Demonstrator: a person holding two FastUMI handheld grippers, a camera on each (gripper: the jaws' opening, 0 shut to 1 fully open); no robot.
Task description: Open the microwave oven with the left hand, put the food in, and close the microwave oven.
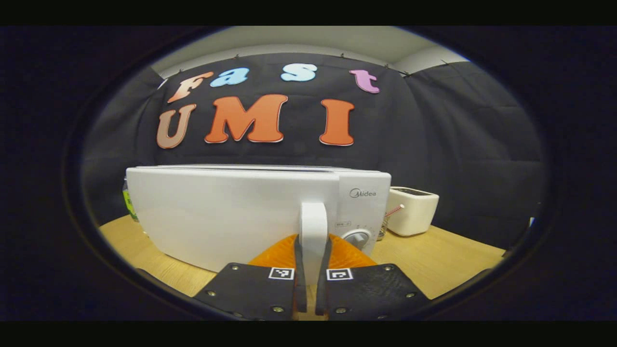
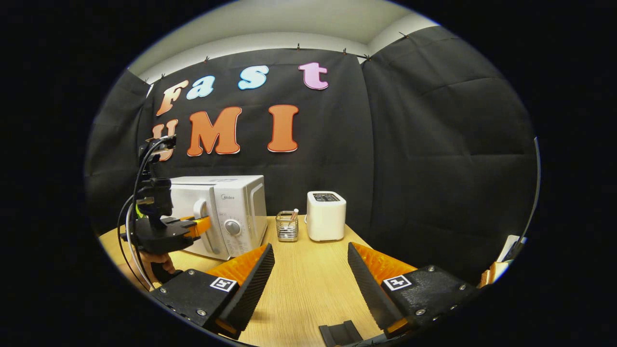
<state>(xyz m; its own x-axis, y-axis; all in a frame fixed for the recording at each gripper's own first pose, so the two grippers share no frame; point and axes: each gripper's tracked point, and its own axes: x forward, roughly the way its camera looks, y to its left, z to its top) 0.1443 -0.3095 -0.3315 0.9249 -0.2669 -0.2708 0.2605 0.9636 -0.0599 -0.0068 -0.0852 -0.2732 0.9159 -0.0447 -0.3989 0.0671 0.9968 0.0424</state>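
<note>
A white microwave oven [image 1: 226,212] stands on the wooden table, door closed. Its upright white door handle [image 1: 313,226] sits between the fingers of my left gripper [image 1: 312,255], which is shut on it. In the right gripper view the same microwave oven [image 2: 226,207] is at the left, and the left gripper [image 2: 200,225], held by a hand [image 2: 156,262], clasps the handle [image 2: 201,212]. My right gripper [image 2: 311,274] hovers open above the table with nothing between its fingers. No food can be made out.
A white toaster [image 2: 326,215] and a small glass holder with sticks [image 2: 287,225] stand right of the microwave. A green bottle [image 1: 129,202] peeks out behind its left side. A small black part [image 2: 340,332] lies on the wooden table [image 2: 308,289] at the near edge.
</note>
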